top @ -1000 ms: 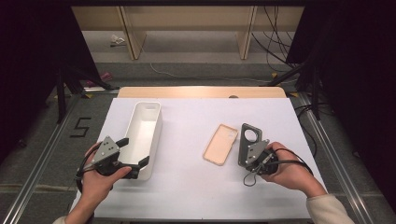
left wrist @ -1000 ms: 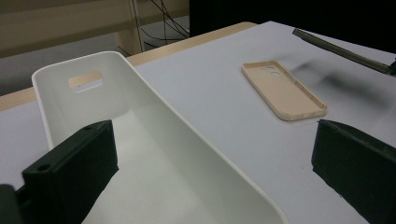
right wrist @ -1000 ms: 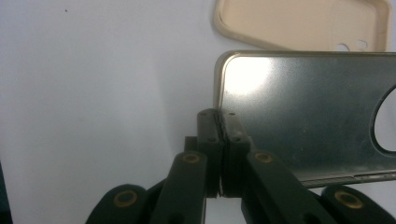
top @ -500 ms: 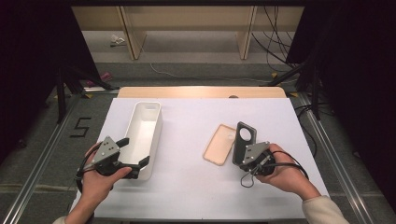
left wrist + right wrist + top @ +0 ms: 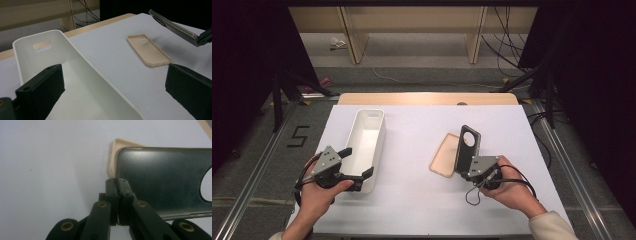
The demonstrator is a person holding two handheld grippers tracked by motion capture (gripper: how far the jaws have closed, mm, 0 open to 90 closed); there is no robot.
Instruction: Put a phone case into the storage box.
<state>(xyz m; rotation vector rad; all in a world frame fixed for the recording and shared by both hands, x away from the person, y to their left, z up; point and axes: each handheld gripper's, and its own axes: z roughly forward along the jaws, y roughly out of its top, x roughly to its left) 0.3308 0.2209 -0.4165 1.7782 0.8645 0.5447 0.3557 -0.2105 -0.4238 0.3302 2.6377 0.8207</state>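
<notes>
The right gripper (image 5: 473, 169) was clamped on the lower edge of a dark phone case (image 5: 467, 148), its jaws pressed together over the thin rim. The case was held raised off the white table (image 5: 422, 200), tilted, with its round camera opening uppermost, toward the table's right edge and nearer the front than the back. An edge grip of this kind appeared chosen because the shell is too flat to be pinched across its face.

A beige phone case (image 5: 444, 154) lay flat, hollow side up, just beside the dark one on its left. Whether the two touched could not be determined.

The left gripper (image 5: 357, 167) stood with its jaws apart, straddling the long right wall of a white bin (image 5: 369, 131) at the bin's near end, by the front-left corner of the table. The pads did not appear to press on the wall. In my judgement, this placement was intended to steady the bin as the likely destination for the cases. The bin appeared empty.
</notes>
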